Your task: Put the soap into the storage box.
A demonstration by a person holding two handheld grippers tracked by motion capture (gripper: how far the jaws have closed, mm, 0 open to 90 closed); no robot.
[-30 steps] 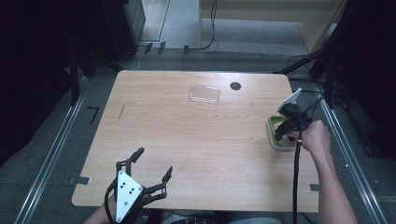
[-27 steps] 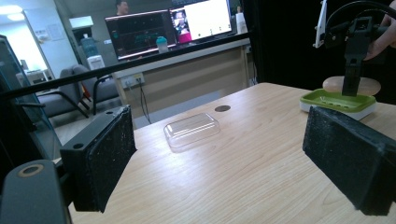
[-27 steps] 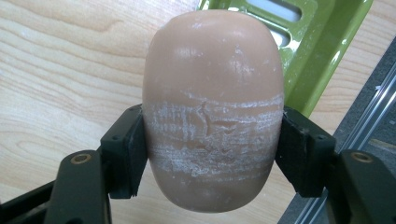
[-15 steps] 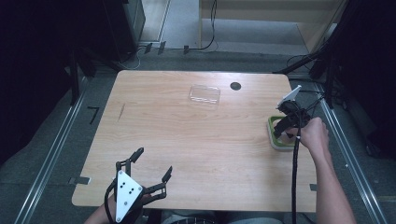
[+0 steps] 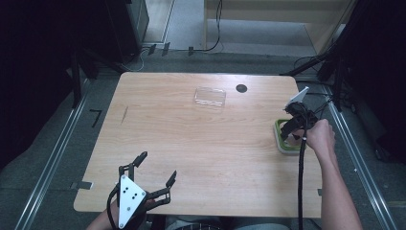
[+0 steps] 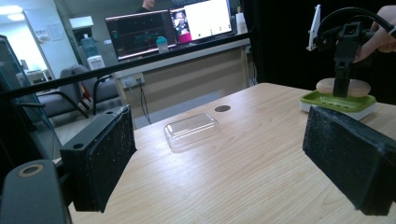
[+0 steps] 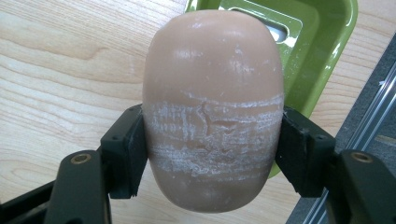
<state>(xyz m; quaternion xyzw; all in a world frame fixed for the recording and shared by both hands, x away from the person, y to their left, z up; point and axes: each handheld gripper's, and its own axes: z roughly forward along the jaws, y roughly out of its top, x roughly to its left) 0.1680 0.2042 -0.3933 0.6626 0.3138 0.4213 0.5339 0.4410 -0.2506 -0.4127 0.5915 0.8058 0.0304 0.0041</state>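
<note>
Right gripper (image 7: pixel 212 154) has its fingers clamped on the soap bar (image 7: pixel 212 112), a peach oval with whitish scuffs, seemingly just above the green dish (image 7: pixel 322 46) at the counter's (image 5: pixel 201 139) edge; left gripper (image 5: pixel 153 172) gapes empty.

Probably a lab or office: monitors (image 6: pixel 173 28) on a long desk, office chairs (image 6: pixel 70 95), floor rails (image 5: pixel 52 158).

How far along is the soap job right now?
Done: the right gripper is shut on the soap bar. In hand: the bar sits just above the green soap dish. The clear lid lies apart mid-table and the left gripper waits open.
</note>
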